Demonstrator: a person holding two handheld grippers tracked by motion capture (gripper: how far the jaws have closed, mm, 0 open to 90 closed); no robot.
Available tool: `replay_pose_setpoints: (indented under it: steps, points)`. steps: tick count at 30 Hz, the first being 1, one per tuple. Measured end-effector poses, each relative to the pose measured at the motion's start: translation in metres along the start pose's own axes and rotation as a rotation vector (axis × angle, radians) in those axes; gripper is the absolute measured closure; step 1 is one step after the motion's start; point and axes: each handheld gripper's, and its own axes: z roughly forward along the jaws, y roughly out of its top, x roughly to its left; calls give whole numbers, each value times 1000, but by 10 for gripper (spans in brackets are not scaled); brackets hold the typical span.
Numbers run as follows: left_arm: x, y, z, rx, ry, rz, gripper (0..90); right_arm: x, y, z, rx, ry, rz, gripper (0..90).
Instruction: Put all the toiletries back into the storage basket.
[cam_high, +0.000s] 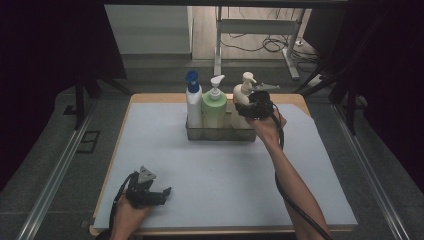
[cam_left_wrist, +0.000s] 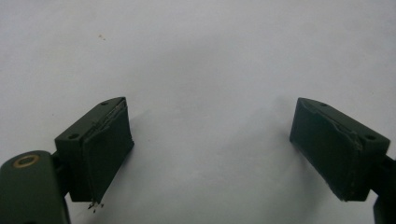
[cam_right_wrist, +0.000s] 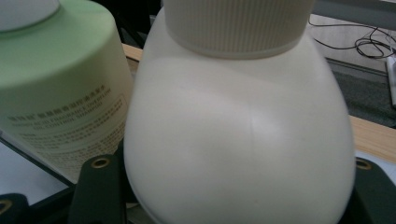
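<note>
My right gripper (cam_high: 257, 104) clamps the cream bottle (cam_right_wrist: 238, 140), upper centre of the high view, in the tray (cam_high: 220, 134) beside the green bottle (cam_high: 214, 112). Risk: its smooth bulge slips, or knocks that neighbour. My left gripper (cam_left_wrist: 208, 149), jaws apart, holds nothing.

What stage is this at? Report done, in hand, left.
Done: nothing clearly; three bottles stand in the tray. In hand: the right gripper has its jaws around the cream bottle. Left: lifting it, perhaps; the green bottle, blue-capped bottle and open left gripper wait.
</note>
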Motion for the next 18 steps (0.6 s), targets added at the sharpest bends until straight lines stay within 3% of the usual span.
replay_pose_setpoints:
  steps: [18]
  points:
    - [0,0,0,1,1,0,123,-2,-16,11,32,2,20,364]
